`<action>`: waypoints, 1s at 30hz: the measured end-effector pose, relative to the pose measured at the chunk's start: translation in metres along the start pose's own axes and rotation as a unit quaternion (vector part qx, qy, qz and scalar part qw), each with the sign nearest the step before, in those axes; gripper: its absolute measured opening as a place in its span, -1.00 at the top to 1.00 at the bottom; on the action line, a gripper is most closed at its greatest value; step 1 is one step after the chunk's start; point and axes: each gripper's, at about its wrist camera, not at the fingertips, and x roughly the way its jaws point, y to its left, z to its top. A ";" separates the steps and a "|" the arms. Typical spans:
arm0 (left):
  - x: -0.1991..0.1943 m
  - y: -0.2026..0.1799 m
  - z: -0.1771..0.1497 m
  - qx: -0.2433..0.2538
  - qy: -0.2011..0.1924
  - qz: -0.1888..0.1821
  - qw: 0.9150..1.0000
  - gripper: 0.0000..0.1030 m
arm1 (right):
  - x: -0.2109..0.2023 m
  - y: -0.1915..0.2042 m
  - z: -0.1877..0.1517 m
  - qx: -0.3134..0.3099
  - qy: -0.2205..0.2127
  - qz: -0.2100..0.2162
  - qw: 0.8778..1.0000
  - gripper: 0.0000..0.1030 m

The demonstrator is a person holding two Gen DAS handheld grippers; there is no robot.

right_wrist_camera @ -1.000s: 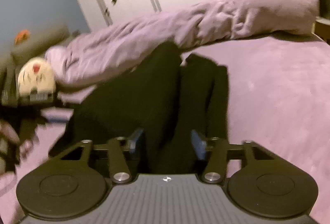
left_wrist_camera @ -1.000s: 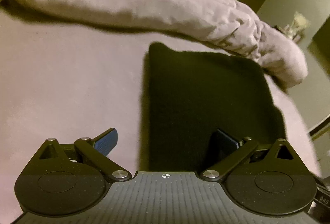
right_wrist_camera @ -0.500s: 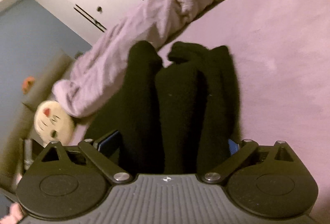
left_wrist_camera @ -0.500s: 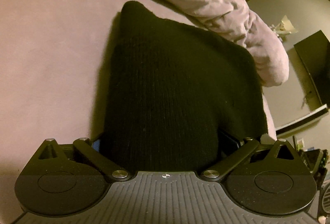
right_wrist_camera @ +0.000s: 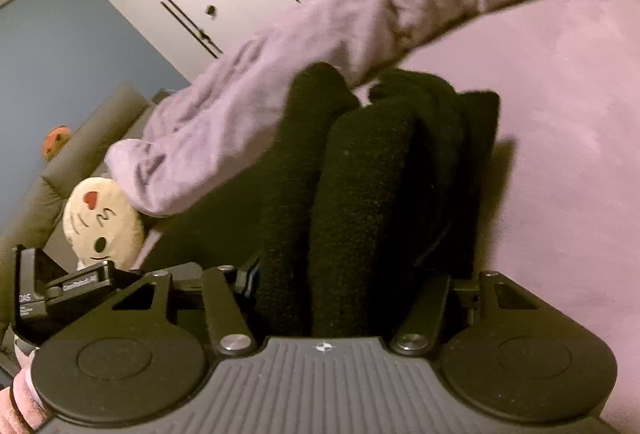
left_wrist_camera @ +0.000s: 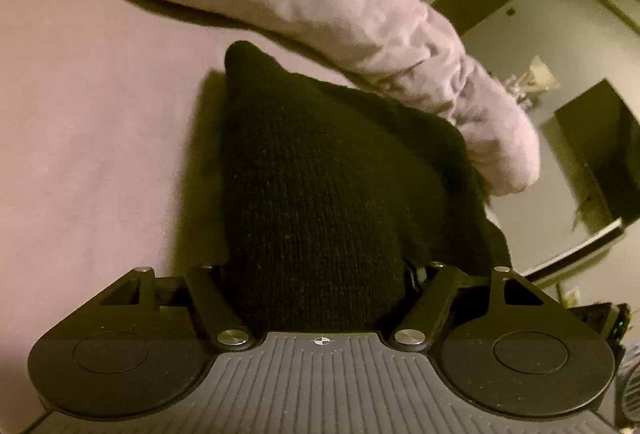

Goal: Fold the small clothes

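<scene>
Closing on the near edge of the black knit (left_wrist_camera: 320, 186), both grippers are taking hold of it where it lies on the bed (left_wrist_camera: 92, 138), close against the rolled duvet (left_wrist_camera: 360, 6) that runs along the far edge. The left gripper (left_wrist_camera: 320, 274) has its jaws closing with a thick bunch of the knit between them, and the cloth is hiding both pads, so whether they are already pressing on it cannot be told. The right gripper (right_wrist_camera: 348, 274) is closing as well, with two fat rolls of the same dark fabric filling its gap; a blue pad is showing at the left, hard against the cloth, while the other pad is hidden. To do this grab well, each claw should probably be catching every layer at the edge rather than only the top one, and the two should be lifting together and level, so the fold comes over square instead of twisting. The garment is looking thick, soft and ribbed, a coarse knit that is bunching into rounded ridges and rising to a blunt peak at its far end. Such cloth is likely to slump and drag on the fuzzy mauve bedcover. The duvet is looking crumpled and plush, and a round emoji cushion (right_wrist_camera: 102, 224) is sitting off the bed's far corner.
</scene>
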 end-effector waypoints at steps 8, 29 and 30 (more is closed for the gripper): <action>-0.070 0.004 -0.001 0.020 -0.043 0.031 0.998 -0.44 | 0.014 0.051 -0.017 -0.028 0.018 0.066 0.997 -0.09; -0.094 0.012 -0.013 0.100 -0.163 0.216 0.957 -0.86 | 0.047 0.154 -0.004 -0.171 -0.058 -0.054 0.982 0.13; -0.089 0.013 -0.013 0.101 -0.167 0.231 0.953 -0.86 | 0.054 0.160 -0.009 -0.193 -0.046 -0.052 0.979 0.18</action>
